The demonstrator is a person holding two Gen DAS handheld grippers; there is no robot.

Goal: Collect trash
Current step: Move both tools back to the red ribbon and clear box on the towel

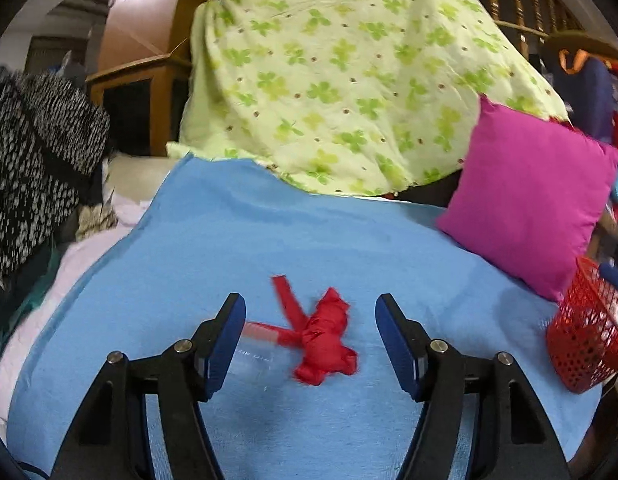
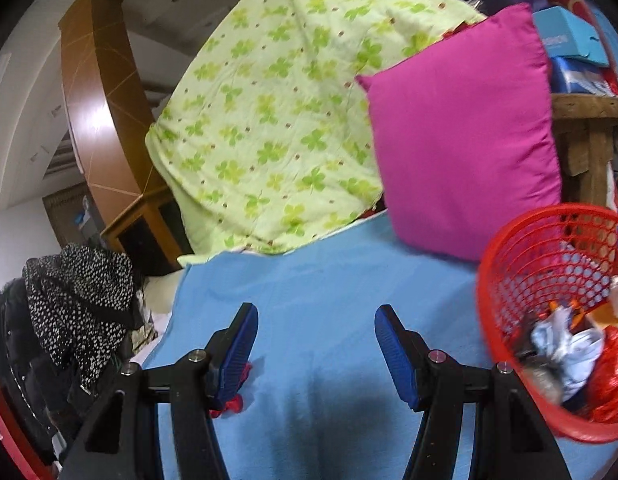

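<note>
A crumpled red wrapper [image 1: 324, 340] with loose red strips lies on the blue cloth [image 1: 269, 240], beside a clear plastic piece [image 1: 257, 358]. My left gripper [image 1: 310, 310] stands open just before it, the wrapper lying between and beyond the blue pads, untouched. In the right wrist view my right gripper [image 2: 316, 320] is open over bare blue cloth [image 2: 321, 280]; only a bit of the red wrapper [image 2: 233, 402] peeks out behind its left finger. The red mesh basket [image 2: 549, 320] at the right holds crumpled paper, red foil and other trash, and shows as the red mesh basket [image 1: 585, 340] in the left view.
A magenta cushion [image 1: 529, 200] leans at the back right against a green clover-print blanket [image 1: 341, 72]. Black-and-white spotted clothing [image 1: 33, 160] is heaped at the left. A wooden cabinet [image 2: 97, 100] stands behind. Boxes and a wooden shelf [image 2: 589, 108] sit beyond the basket.
</note>
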